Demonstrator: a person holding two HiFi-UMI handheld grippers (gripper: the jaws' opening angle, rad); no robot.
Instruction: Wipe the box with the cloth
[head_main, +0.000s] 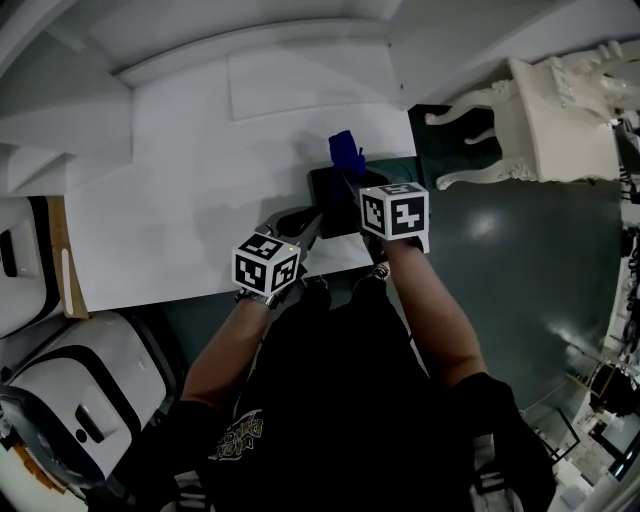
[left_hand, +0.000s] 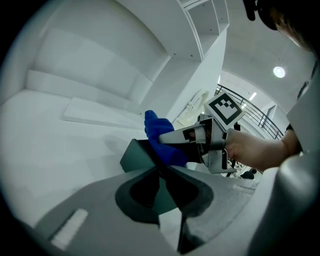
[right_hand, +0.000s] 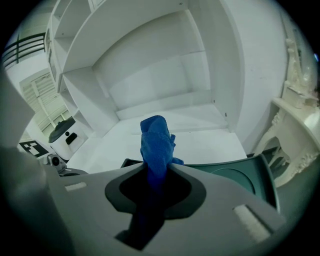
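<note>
A dark green box (head_main: 330, 200) lies at the white table's (head_main: 180, 200) front right corner. In the left gripper view the box (left_hand: 136, 154) has its near edge pinched in my left gripper (left_hand: 162, 171), which is shut on it. My right gripper (right_hand: 157, 170) is shut on a blue cloth (right_hand: 156, 142), whose bunched end sticks up past the jaws over the box's top (right_hand: 225, 172). From the head view, the cloth (head_main: 347, 150) sits at the box's far edge, ahead of the right gripper (head_main: 352, 182). The left gripper (head_main: 308, 228) reaches in from the box's near left.
White shelving rises behind the table, and a flat white board (head_main: 300, 80) lies at its back. An ornate white furniture piece (head_main: 545, 120) stands to the right on the dark green floor (head_main: 500, 250). A white machine (head_main: 70, 400) sits at the lower left.
</note>
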